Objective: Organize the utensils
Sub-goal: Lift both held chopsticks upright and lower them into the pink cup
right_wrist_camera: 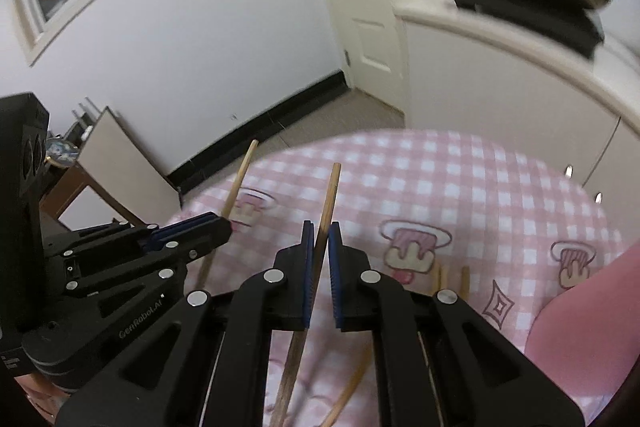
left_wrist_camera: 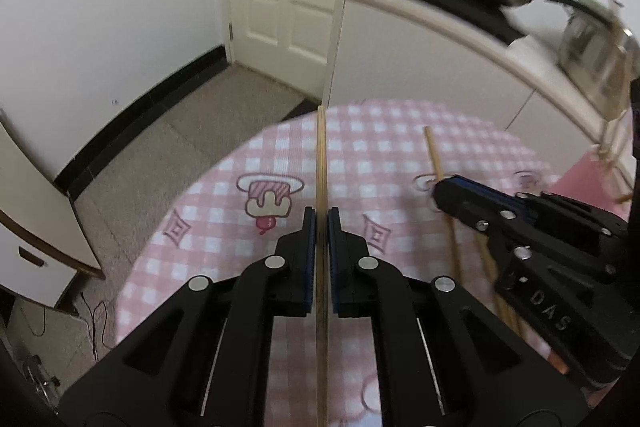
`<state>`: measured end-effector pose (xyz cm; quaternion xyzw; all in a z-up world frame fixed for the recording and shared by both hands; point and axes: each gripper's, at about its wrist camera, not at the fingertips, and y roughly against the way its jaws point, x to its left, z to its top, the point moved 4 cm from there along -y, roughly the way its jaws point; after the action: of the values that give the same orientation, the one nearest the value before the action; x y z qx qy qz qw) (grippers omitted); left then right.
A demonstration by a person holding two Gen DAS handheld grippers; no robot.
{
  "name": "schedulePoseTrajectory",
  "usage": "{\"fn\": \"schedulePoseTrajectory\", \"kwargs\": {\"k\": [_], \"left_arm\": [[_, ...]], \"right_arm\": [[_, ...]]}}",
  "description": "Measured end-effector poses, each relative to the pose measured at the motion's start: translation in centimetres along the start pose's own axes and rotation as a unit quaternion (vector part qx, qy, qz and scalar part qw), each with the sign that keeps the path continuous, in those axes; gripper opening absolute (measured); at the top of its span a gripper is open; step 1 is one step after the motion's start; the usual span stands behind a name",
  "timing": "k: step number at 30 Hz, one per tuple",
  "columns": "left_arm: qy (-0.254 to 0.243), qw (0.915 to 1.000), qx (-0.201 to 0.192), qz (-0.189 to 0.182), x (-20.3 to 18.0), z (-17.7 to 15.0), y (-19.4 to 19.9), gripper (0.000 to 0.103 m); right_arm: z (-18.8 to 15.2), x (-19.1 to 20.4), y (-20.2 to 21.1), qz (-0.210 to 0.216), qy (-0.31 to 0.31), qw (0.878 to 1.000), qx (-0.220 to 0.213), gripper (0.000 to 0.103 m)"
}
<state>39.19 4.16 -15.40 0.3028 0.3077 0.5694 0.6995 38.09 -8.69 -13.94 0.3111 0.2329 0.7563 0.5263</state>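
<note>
Each gripper carried 1 wooden chopstick above the pink checked table (left_wrist_camera: 248,163). The left gripper (left_wrist_camera: 322,223) had its fingers clenched on a chopstick (left_wrist_camera: 321,155) running straight along them; the right gripper (right_wrist_camera: 320,239) pinched a chopstick (right_wrist_camera: 330,195) that sat slanted between the pads. More chopsticks (right_wrist_camera: 452,277) lay loose on the cloth. The slanted one looked the likelier to pivot or slip — and 2 long sticks held this close could knock together.

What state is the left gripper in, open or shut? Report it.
Shut. The left gripper has its blue pads pressed on a wooden chopstick, which stands out past the fingertips above the pink checked tablecloth.
</note>
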Motion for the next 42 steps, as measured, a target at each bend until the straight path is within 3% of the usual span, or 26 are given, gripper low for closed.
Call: {"fn": "schedulePoseTrajectory", "kwargs": {"k": [9, 21, 33, 42], "left_arm": [[-0.01, 0.9969, -0.077, -0.013, -1.4, -0.6, 8.9, 0.006], [-0.043, 0.9876, -0.143, -0.048, -6.2, -1.4, 17.0, 0.006], [-0.062, 0.9801, -0.174, -0.072, -11.5, -0.6, 20.0, 0.006], [-0.06, 0.9743, -0.177, -0.125, -15.8, 0.9, 19.4, 0.006]], "right_arm": [[0.5, 4.4, 8.3, 0.024, 0.055, 0.996, -0.071, 0.004], [-0.3, 4.5, 17.5, 0.032, 0.079, 0.988, -0.132, 0.004], [-0.7, 1.7, 24.7, -0.002, 0.09, 0.98, -0.176, 0.004], [-0.5, -2.5, 27.9, -0.037, 0.079, 0.978, -0.191, 0.004]]}}
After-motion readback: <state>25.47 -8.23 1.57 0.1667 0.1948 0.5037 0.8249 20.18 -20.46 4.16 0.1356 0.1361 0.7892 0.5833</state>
